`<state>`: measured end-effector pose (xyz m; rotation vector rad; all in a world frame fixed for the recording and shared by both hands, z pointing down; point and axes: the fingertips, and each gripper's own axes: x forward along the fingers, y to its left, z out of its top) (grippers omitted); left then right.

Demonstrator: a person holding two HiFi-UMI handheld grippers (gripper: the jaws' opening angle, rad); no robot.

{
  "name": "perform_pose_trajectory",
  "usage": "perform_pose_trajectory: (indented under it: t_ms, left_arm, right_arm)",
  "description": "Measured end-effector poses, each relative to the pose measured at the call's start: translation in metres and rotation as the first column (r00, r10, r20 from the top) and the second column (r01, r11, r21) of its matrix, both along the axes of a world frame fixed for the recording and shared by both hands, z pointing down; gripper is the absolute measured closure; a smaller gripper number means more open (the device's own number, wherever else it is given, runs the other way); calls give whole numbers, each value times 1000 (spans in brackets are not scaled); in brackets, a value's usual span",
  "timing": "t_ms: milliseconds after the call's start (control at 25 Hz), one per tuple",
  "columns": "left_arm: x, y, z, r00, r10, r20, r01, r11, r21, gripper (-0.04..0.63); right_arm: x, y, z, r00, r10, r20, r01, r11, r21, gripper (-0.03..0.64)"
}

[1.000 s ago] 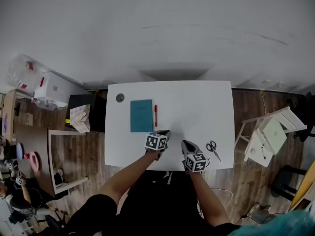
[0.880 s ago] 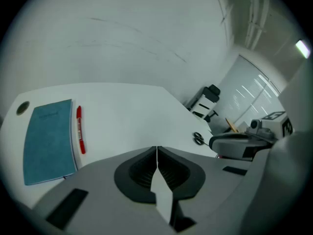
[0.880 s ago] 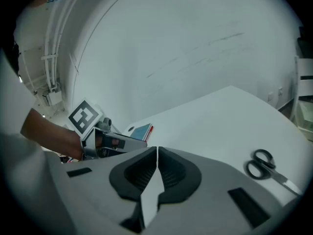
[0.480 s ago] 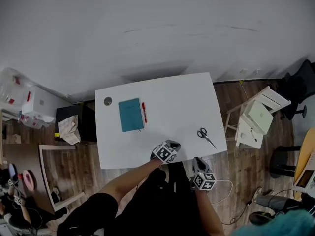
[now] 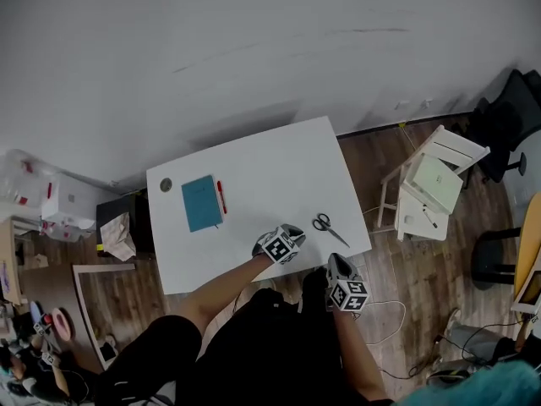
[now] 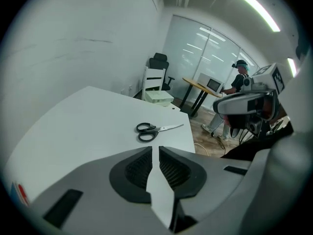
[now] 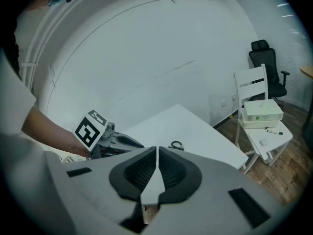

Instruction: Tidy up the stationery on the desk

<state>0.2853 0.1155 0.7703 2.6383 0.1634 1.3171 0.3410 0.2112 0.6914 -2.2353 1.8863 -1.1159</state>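
1. In the head view, your arms and dark clothing cover the near edge of the white desk (image 5: 254, 167). That view does not show the jaws of either claw.
2. A small round dark item (image 5: 166, 184) sits at the desk's far left corner. It is too small to identify.
3. In the right gripper view, the scissors (image 7: 174, 145) are mostly hidden behind that claw's own jaws. Only 1 handle loop shows.
4. Your left gripper (image 6: 152, 148) has its jaws drawn together, with only a thin slit between the pads. Nothing sits between them and they touch nothing. In the head view this claw (image 5: 287, 233) hangs over the near part of the desk. The scissors (image 6: 154, 130) lie ahead of it and apart from it.
5. Your right gripper (image 7: 156, 150) also has its jaws closed against each other, and it is empty. In the head view it (image 5: 338, 265) is off the desk, just beside the near right corner and in front of your body.
6. A teal notebook (image 5: 201, 203) lies flat on the far left part of the desk.
7. A red pen (image 5: 221, 197) lies just beside the notebook's right edge and parallel to it.
8. The scissors (image 5: 328, 226) lie on the right part of the desk with the blades closed. They are near the right edge and well apart from the notebook and pen.
9. A white chair (image 5: 427, 184) stands on the floor beside the desk's right side. A pale box (image 7: 263, 110) rests on its seat.
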Motion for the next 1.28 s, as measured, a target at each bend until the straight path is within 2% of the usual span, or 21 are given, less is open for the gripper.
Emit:
perform_pose_trajectory:
  t_ms: [120, 240, 320, 560, 640, 720, 840, 880, 920, 1000, 1080, 1160, 1280]
  left_arm:
    - [19, 3, 8, 995, 80, 54, -82, 995, 50, 485]
    - [42, 5, 17, 982, 171, 84, -179, 978, 103, 482]
    - [52, 3, 26, 967, 222, 129, -238, 962, 135, 482]
    - [71, -13, 46, 925, 302, 230, -343, 924, 169, 481]
    - [76, -18, 51, 906, 341, 251, -390, 902, 182, 482]
    - [81, -16, 53, 871, 413, 267, -470, 859, 204, 482]
    - [84, -6, 53, 772, 546, 326, -623, 752, 216, 480]
    - [84, -4, 54, 744, 571, 348, -656, 725, 212, 480]
    - [84, -4, 57, 726, 584, 363, -673, 711, 204, 480]
    - [84, -3, 61, 718, 586, 375, -677, 714, 179, 479]
    - [84, -4, 63, 726, 580, 370, -664, 732, 156, 476]
    - [84, -3, 63, 726, 583, 365, -661, 737, 138, 472]
    - [84, -3, 64, 695, 614, 374, -690, 716, 108, 472]
  right_arm:
    - [30, 0, 4, 999, 10, 31, -10, 1000, 5, 578]
    - [53, 3, 11, 999, -5, 44, 5, 1000, -15, 578]
    - [66, 7, 17, 999, -6, 53, 7, 1000, -29, 578]
    - [95, 12, 33, 992, 7, 123, -2, 999, -42, 578]
    - [100, 7, 33, 992, -16, 126, 21, 999, -39, 578]
    - [105, 1, 32, 991, -36, 125, 41, 999, -36, 578]
    - [113, -4, 31, 991, -51, 122, 56, 998, -36, 578]
    - [116, -5, 31, 991, -54, 121, 59, 998, -36, 578]
    - [118, -6, 32, 991, -57, 122, 62, 997, -37, 578]
    - [121, -6, 33, 990, -65, 124, 70, 997, -40, 578]
    - [123, -6, 36, 989, -76, 124, 83, 995, -48, 578]
    - [124, -6, 40, 988, -83, 129, 91, 994, -59, 578]
    - [126, -7, 45, 986, -85, 141, 95, 993, -68, 578]
